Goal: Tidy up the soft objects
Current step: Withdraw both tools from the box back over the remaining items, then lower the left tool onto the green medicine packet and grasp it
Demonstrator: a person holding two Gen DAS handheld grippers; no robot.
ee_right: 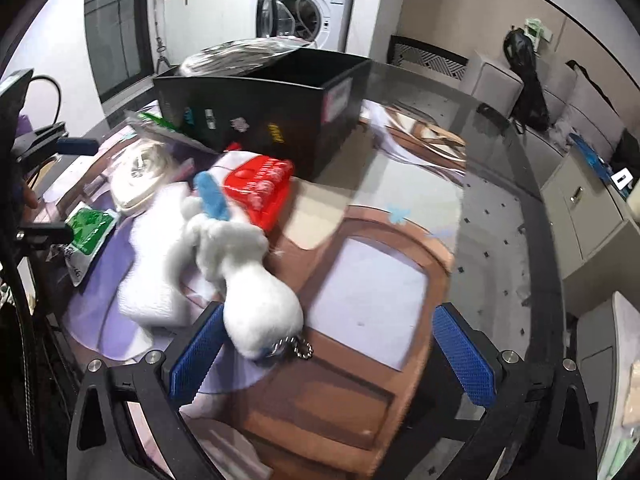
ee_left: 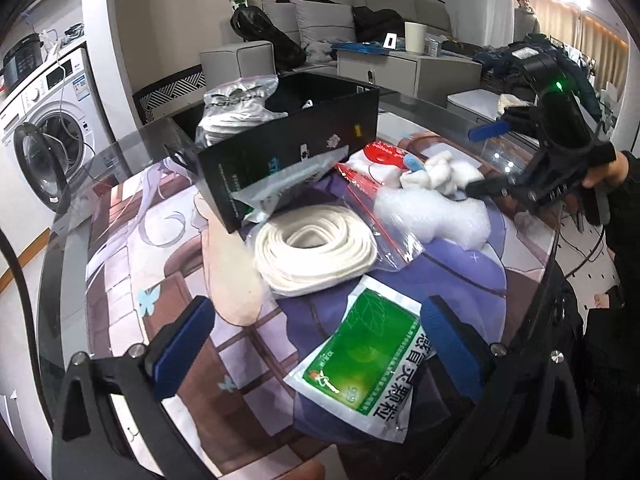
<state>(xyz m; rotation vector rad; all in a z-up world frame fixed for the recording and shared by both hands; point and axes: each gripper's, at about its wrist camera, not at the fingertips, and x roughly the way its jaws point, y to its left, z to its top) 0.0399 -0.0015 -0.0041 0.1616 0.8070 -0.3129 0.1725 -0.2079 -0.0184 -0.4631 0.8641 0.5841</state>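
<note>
A white plush toy [ee_right: 244, 272] with a blue part and a keychain lies on the table. My right gripper [ee_right: 332, 356] is open over it; the toy touches the left pad [ee_right: 196, 354]. It also shows in the left wrist view [ee_left: 440, 172], next to the right gripper's fingers [ee_left: 486, 130]. My left gripper [ee_left: 320, 344] is open and empty above a green-and-white packet [ee_left: 360, 364]. A black box [ee_left: 288, 148] holds bagged white items. A coiled white cord in a bag [ee_left: 316, 248], white foam [ee_left: 436, 216] and a red pack [ee_right: 260, 188] lie near the box.
The round glass table [ee_right: 500, 184] has a printed mat. A washing machine [ee_left: 48, 120] with an open door stands to the left. A sofa and a grey cabinet [ee_left: 408, 68] stand behind the table. A person stands at the far right.
</note>
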